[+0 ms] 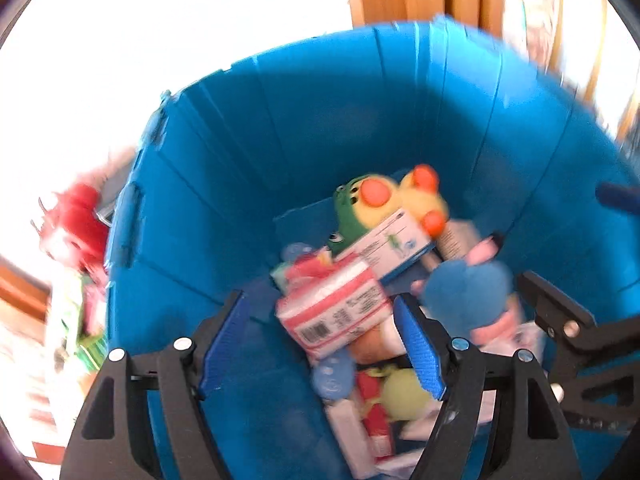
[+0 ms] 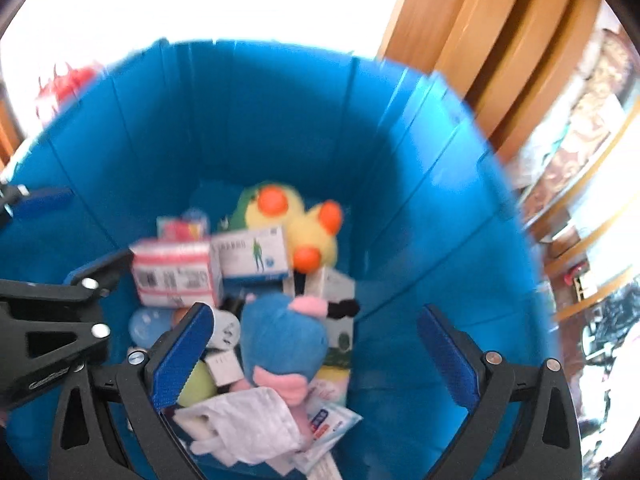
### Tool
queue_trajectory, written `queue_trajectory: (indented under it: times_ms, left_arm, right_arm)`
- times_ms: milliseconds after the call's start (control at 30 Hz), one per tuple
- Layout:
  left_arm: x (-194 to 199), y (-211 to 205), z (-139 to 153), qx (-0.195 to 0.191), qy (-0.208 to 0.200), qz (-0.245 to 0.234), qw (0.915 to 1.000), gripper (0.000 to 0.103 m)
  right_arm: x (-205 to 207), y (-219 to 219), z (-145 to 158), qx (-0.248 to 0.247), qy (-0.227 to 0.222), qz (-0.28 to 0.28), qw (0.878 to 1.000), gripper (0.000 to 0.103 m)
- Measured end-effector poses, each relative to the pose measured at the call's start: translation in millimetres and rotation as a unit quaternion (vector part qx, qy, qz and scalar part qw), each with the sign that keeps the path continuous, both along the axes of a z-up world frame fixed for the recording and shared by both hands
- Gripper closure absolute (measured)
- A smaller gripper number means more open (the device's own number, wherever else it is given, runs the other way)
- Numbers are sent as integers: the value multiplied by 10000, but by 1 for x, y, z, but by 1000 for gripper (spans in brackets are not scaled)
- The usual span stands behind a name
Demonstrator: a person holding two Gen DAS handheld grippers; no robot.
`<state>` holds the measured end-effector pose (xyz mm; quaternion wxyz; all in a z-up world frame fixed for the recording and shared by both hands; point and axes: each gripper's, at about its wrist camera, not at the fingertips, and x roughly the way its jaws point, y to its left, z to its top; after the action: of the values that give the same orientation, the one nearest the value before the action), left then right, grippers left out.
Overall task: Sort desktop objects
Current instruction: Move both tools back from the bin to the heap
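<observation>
both tongs, left gripper (image 1: 328, 340) and right gripper (image 2: 316, 356), stand wide and hold nothing above the blue bin (image 1: 320, 112). a blue plush (image 2: 280, 340) lies mid-bin among boxes.

Toys and boxes piled in the bin (image 2: 400, 184): duck plush (image 2: 296, 220) against its far wall, round plush (image 2: 280, 336) nearer, cloth (image 2: 244, 424) nearest
</observation>
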<state>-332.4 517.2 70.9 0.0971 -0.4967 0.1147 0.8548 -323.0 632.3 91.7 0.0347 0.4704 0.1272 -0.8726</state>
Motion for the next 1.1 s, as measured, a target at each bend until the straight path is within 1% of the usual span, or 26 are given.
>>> queue_trajectory:
  times_ms: [67, 100, 233, 333, 400, 433, 467, 500, 533, 633, 733, 833, 900, 967, 1000, 1033, 1067, 1100]
  left_arm:
    - [3, -10, 18, 369, -205, -104, 9991, 29]
    - [7, -16, 30, 510, -173, -184, 9984, 29]
    - [32, -52, 77, 759, 294, -283, 9963, 29]
    - [58, -95, 105, 1020, 659, -334, 9920, 29]
    - [77, -132, 116, 1246, 888, -242, 9879, 29]
    - [86, -152, 118, 1329, 1003, -180, 9859, 26]
    - [95, -174, 117, 1362, 1112, -81, 9844, 19]
    - [102, -191, 113, 1335, 1208, 47, 9836, 17]
    - [107, -209, 108, 1256, 1281, 187, 9836, 13]
    - [122, -263, 78, 906, 1413, 649, 9837, 13]
    - [135, -317, 38, 604, 1537, 1116, 9799, 13]
    - [147, -367, -9, 355, 1456, 1632, 9751, 13]
    - [153, -399, -43, 301, 1279, 1949, 9720, 13]
    - [156, -421, -76, 227, 1050, 2243, 9686, 13]
    - [158, -430, -92, 230, 916, 2383, 9666, 13]
    - [161, -439, -109, 264, 759, 2497, 9650, 13]
    - [164, -447, -126, 320, 590, 2594, 9634, 13]
    - [166, -454, -143, 391, 397, 2688, 9616, 13]
  right_arm:
    - [12, -6, 24, 9, 251, 46, 9997, 0]
    - [21, -10, 37, -21, 370, 87, 9993, 0]
    - [50, -31, 73, -527, 647, 327, 9960, 0]
    - [79, -54, 92, -980, 828, 522, 9904, 0]
    - [100, -72, 102, -1362, 899, 738, 9838, 0]
    - [109, -81, 105, -1521, 928, 805, 9807, 0]
    - [117, -90, 108, -1680, 959, 870, 9772, 0]
    - [126, -101, 109, -1874, 998, 948, 9726, 0]
    - [133, -113, 109, -1991, 1001, 1019, 9695, 0]
    - [149, -156, 97, -2146, 957, 1343, 9627, 0]
    - [156, -199, 76, -2161, 973, 1411, 9612, 0]
    - [152, -238, 50, -2153, 960, 1359, 9623, 0]
    - [148, -262, 29, -2195, 899, 1313, 9626, 0]
    - [145, -283, 12, -2283, 817, 1371, 9604, 0]
    - [146, -297, 4, -2055, 932, 1348, 9648, 0]
    - [150, -310, -1, -1671, 1156, 1297, 9705, 0]
    - [154, -327, -10, -1420, 1323, 1433, 9705, 0]
    - [155, -341, -20, -1376, 1311, 1615, 9684, 0]
